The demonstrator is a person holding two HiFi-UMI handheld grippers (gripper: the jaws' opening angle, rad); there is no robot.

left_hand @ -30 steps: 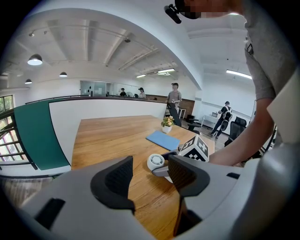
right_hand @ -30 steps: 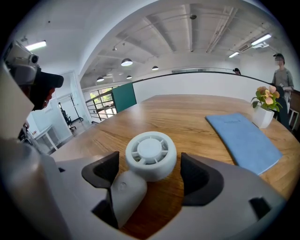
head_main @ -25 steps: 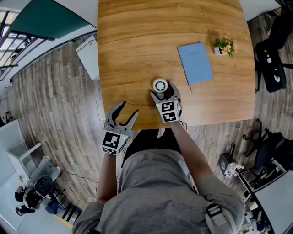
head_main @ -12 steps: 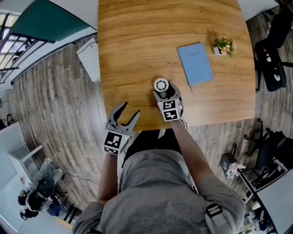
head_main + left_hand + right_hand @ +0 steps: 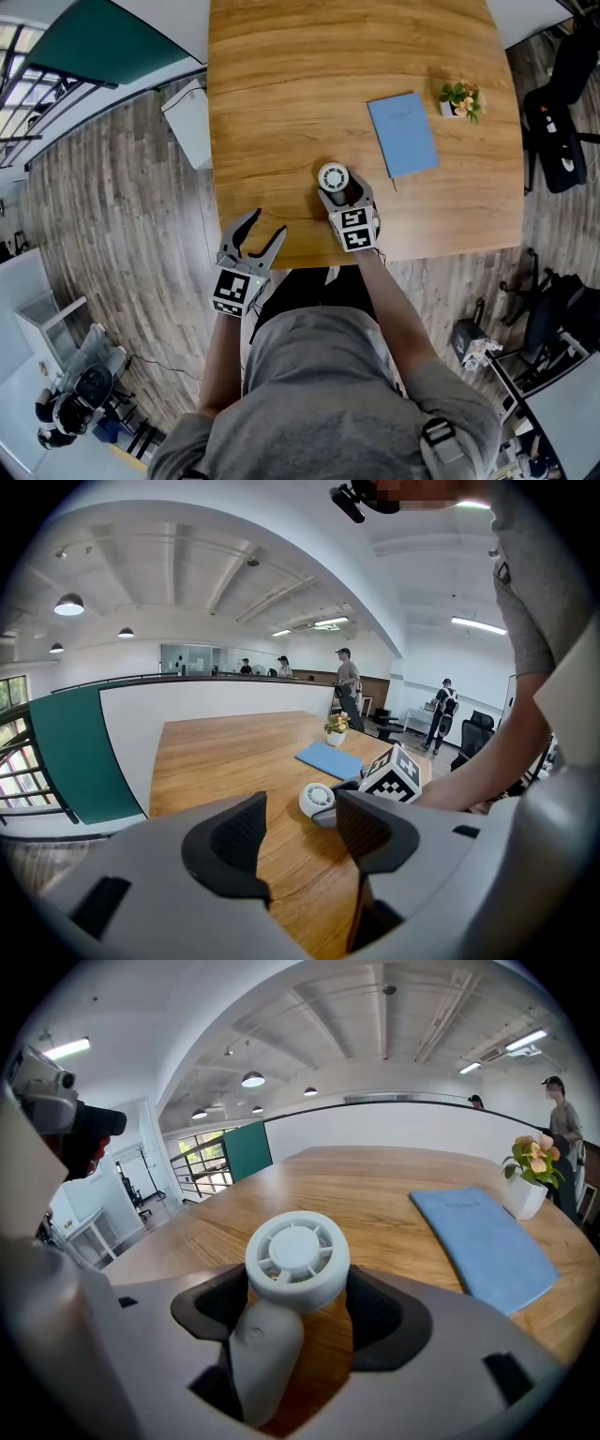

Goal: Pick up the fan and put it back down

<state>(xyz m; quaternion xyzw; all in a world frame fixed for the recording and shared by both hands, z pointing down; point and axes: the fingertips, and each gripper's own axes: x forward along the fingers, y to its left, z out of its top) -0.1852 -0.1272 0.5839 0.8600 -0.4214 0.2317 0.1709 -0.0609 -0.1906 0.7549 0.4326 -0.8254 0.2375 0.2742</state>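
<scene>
A small white hand fan (image 5: 332,175) lies on the wooden table (image 5: 281,84) near its front edge, its round head up and its handle pointing back toward me. My right gripper (image 5: 344,193) straddles the handle. In the right gripper view the fan (image 5: 297,1258) fills the gap. Its handle rests by the left pad, and bare wood shows before the right pad. These jaws have just been closing on the fan. My left gripper (image 5: 265,223) hangs open and empty over the table's front edge, to the left. The left gripper view shows the fan (image 5: 317,801) beyond the jaws of the left gripper (image 5: 300,834).
A blue notebook (image 5: 403,134) lies beyond the fan to the right, with a small potted plant (image 5: 459,97) near the table's right edge. A white box (image 5: 187,117) stands on the floor at the left. Office chairs (image 5: 553,131) stand at the right.
The right gripper's jaws have narrowed around the fan's handle. The fan stays on the table and the left gripper holds its place.
</scene>
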